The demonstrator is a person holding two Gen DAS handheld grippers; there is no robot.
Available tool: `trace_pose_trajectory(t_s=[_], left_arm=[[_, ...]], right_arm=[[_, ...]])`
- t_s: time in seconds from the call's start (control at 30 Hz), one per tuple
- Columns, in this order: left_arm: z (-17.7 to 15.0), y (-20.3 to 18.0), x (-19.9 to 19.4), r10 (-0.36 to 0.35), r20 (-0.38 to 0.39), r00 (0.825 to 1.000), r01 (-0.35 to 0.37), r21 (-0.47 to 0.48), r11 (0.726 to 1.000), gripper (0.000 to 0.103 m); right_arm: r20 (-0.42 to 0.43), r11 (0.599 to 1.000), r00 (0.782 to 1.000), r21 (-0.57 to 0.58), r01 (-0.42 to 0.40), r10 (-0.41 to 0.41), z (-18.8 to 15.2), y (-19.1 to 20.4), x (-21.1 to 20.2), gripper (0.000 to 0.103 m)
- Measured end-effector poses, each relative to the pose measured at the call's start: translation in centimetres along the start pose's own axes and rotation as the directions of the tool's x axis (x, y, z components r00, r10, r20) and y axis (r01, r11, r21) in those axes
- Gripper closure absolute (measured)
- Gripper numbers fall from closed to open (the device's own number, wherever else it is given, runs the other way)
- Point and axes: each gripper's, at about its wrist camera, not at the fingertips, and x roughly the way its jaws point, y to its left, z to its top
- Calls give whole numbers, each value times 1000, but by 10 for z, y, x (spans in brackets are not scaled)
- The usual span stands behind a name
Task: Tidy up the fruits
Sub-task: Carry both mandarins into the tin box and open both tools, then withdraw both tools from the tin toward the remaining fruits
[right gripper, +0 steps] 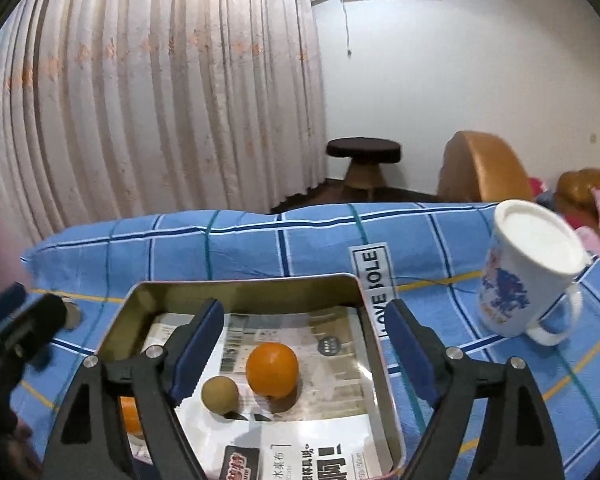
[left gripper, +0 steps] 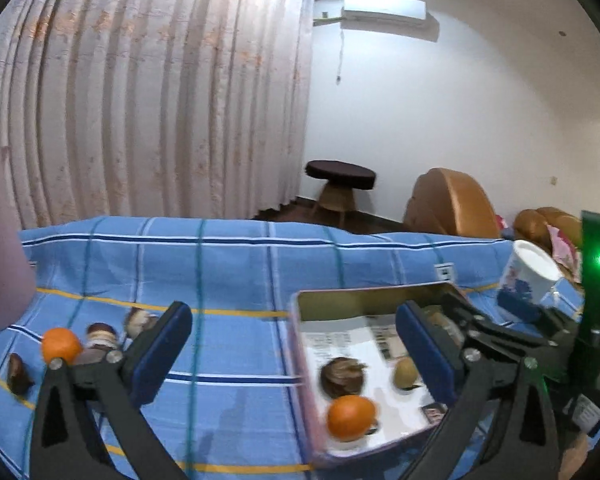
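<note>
A metal tin [right gripper: 244,290] lined with printed paper sits on the blue checked cloth; it also shows in the left wrist view [left gripper: 364,300]. In the right wrist view it holds an orange [right gripper: 272,369], a small green-brown fruit [right gripper: 220,395] and a second orange [right gripper: 130,414] partly hidden behind my left finger. My right gripper [right gripper: 304,348] is open and empty above the tin. In the left wrist view the tin holds an orange [left gripper: 351,417], a dark brown fruit [left gripper: 342,376] and a green-brown fruit [left gripper: 406,373]. My left gripper [left gripper: 296,354] is open and empty over the tin's left edge. An orange [left gripper: 61,345] and several dark fruits [left gripper: 100,336] lie on the cloth at left.
A white mug [right gripper: 528,276] with a blue print stands right of the tin, also in the left wrist view [left gripper: 530,276]. Curtains, a dark stool [right gripper: 364,160] and a brown sofa [right gripper: 484,168] lie beyond the table's far edge. A pink object [left gripper: 0,240] is at far left.
</note>
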Motion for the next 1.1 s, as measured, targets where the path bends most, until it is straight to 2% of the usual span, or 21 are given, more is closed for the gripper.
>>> trace_pose_trajectory(t_s=[0.17, 0.43, 0.67, 0.87, 1.1], left_arm=[[-2, 18, 0, 63, 2, 998, -62, -23, 998, 0], [-10, 39, -12, 129, 16, 991, -129, 9, 992, 0], [-14, 61, -23, 162, 26, 986, -163, 34, 986, 0], [-18, 83, -32, 181, 25, 983, -182, 46, 982, 0], [-20, 124, -44, 218, 25, 976, -218, 30, 975, 0]], right_arm=[[6, 999, 1000, -22, 24, -24, -2, 6, -3, 19], [74, 991, 996, -116, 66, -58, -9, 33, -18, 19], [82, 990, 996, -133, 56, -45, -15, 57, -27, 19], [47, 992, 999, -124, 27, -21, -22, 82, -30, 19], [48, 989, 999, -146, -2, 9, -30, 114, -37, 19]])
